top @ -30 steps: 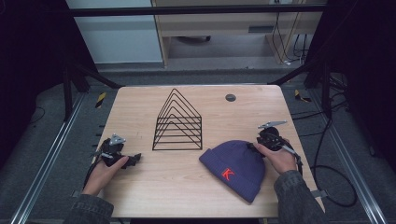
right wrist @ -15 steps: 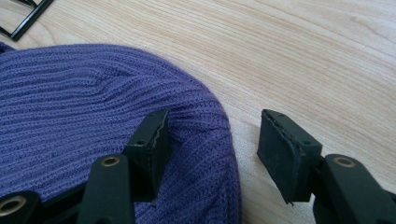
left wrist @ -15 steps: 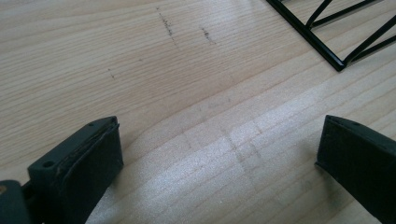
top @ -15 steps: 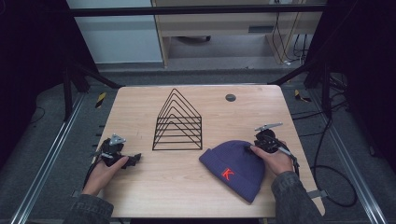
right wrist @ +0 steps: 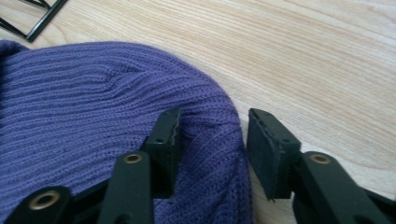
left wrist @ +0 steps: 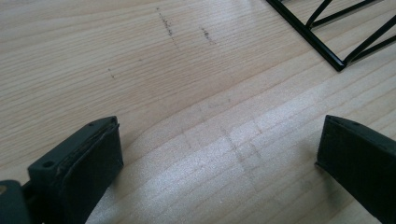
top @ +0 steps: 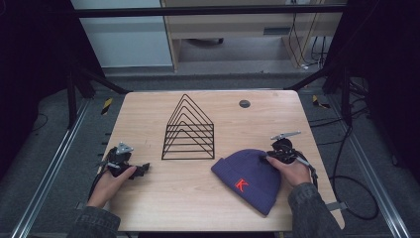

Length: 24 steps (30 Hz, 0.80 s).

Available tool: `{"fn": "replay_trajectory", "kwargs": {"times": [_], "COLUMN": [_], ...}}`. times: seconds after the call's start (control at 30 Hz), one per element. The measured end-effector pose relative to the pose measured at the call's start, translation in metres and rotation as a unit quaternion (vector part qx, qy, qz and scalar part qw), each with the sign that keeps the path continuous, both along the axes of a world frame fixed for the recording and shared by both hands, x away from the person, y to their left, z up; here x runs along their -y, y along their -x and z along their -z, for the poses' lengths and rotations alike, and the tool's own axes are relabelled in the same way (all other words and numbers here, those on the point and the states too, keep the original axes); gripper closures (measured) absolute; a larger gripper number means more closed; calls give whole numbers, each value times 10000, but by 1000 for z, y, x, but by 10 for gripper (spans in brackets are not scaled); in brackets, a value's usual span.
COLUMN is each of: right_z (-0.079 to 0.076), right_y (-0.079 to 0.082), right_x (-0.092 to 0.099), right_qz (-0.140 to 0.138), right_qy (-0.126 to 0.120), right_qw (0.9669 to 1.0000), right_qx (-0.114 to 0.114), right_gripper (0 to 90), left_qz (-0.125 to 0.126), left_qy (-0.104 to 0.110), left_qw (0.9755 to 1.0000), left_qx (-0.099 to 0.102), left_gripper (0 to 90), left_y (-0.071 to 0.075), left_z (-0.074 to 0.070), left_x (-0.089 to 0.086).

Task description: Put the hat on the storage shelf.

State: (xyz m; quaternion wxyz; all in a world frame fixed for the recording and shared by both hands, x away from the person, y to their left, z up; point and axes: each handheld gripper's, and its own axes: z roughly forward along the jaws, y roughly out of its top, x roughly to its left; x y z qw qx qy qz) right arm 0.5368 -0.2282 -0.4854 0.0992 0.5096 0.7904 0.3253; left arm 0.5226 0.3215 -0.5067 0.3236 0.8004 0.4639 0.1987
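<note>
A purple ribbed knit beanie [top: 250,178] with an orange letter K on its cuff lies flat on the light wooden worktop [top: 198,208], in the right half and near the front edge, its crown toward the right edge and its cuff toward the front right corner; the right tool [top: 271,155] sits at the crown's rim, held in a hand [top: 293,171] whose grey sleeve comes in over the front edge; in the right gripper view [right wrist: 212,135] its jaws have just been closing, and a raised fold of the beanie [right wrist: 93,121] lies between them, with one pad against the knit and the other just beside it with a sliver of gap, so the fold is bracketed but not yet pinched; bare wood shows beyond the fold; the left tool [top: 142,169] rests low over the worktop near the left edge, held in the other hand [top: 113,181], well apart from the beanie; in the left gripper view [left wrist: 219,149] its jaws stand wide apart with nothing but wood grain between them; a black wire triangular rack [top: 189,130] stands upright about the middle of the worktop, between the two tools and behind the beanie, not touching it; a small dark round disc [top: 244,103] lies near the back edge.
</note>
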Motion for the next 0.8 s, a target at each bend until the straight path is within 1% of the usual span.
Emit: {"fn": "replay_trajectory", "kwargs": {"times": [0.1,0.2,0.27,0.33,0.5,0.53,0.67,0.8], "right_z": [0,1,1,0,-2,-6,-16,-31], "right_y": [0,-1,-1,0,3,6,13,21], "right_x": [0,2,3,5,6,6,5,3], "right_qz": [-26,-76,-78,-69,-113,-151,-217,-340], "right_qy": [-35,-121,-179,-275,-266,-270,-244,-289], "right_qw": [10000,9999,9998,9996,9996,9995,9991,9980], "right_qx": [-31,-58,-84,-75,-10,79,262,444], "right_gripper": [592,634,676,763,786,789,792,792], "left_qz": [-2,-2,0,0,0,1,35,107], "left_qy": [-2,1,1,1,3,4,9,-9], "left_qw": [10000,10000,10000,10000,10000,10000,10000,9999], "left_qx": [2,-1,-1,1,2,2,-2,-26], "left_gripper": [0,0,0,0,0,0,0,0], "left_y": [0,0,0,0,0,0,0,1], "left_z": [0,0,0,0,0,0,0,-1], "left_x": [0,0,0,0,0,0,0,-1]}}
